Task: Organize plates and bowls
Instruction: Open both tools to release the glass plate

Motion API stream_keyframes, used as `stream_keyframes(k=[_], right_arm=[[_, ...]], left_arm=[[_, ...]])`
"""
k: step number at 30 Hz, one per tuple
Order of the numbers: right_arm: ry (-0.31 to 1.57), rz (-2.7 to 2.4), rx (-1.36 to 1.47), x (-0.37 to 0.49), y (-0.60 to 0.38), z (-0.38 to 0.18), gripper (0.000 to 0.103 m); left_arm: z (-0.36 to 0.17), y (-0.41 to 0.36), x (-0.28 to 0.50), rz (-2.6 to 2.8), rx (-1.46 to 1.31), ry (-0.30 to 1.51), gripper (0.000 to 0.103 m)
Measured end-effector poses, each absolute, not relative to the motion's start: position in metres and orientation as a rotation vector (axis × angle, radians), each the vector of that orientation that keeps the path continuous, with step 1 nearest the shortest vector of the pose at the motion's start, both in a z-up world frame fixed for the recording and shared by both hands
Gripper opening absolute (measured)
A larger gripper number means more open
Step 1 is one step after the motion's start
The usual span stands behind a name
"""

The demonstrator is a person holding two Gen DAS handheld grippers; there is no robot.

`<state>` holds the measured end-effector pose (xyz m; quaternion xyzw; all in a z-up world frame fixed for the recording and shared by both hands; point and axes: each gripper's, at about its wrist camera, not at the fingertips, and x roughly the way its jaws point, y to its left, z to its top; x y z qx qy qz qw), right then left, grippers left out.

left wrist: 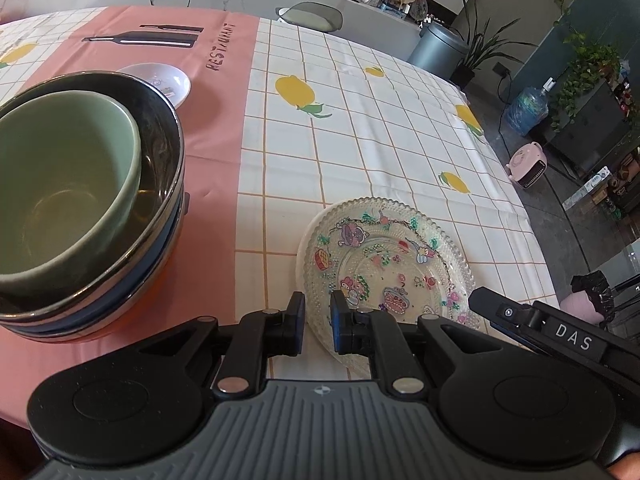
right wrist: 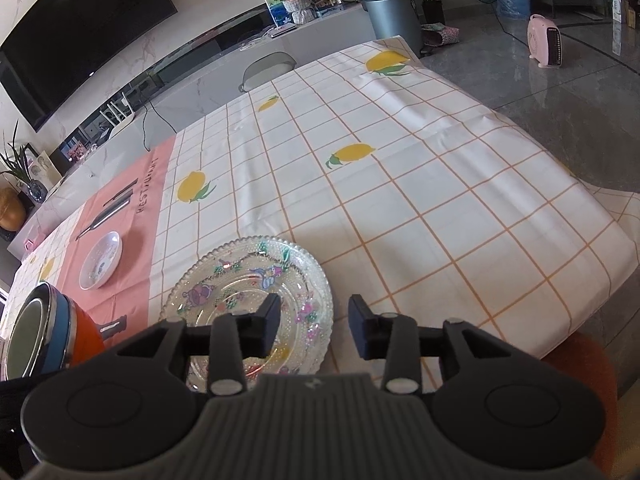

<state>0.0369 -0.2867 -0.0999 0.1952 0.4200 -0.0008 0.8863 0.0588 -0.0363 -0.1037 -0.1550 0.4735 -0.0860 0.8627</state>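
The right gripper hangs over the near edge of the table, its jaws apart and empty. They straddle the near right rim of a clear beaded glass plate printed with cartoon figures, which lies flat on the checked lemon-print tablecloth. The pads do not press on it. The left gripper hovers just beside the plate's other side with its jaws narrow, a slim gap between the blue pads and nothing held.

To the left of those jaws stands a nested stack: a pale green ceramic bowl inside a dark steel-rimmed bowl, over blue and orange bowls below. Farther off, beyond the stack, a small white patterned dish rests alone on the pink band of the cloth.

The glass plate looks to be the piece in hand. The next move likely calls for a firm hold on its rim before joining it with the white dish.
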Motion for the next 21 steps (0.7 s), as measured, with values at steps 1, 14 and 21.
stream_keyframes(k=[1,14,21], right_arm=[[0.876,0.0,0.404,0.035,-0.287,-0.099,0.037],[0.901,0.015,0.41,0.029,-0.287,-0.109,0.005],[0.916,0.021,0.403,0.035,-0.286,-0.113,0.005]], left_arm=[[-0.104,-0.036,0.058,-0.187,-0.328,0.987,0.014],[-0.108,-0.034,0.06,-0.176,-0.326,0.98,0.007],[-0.105,-0.039,0.058,-0.172,-0.279,0.975,0.007]])
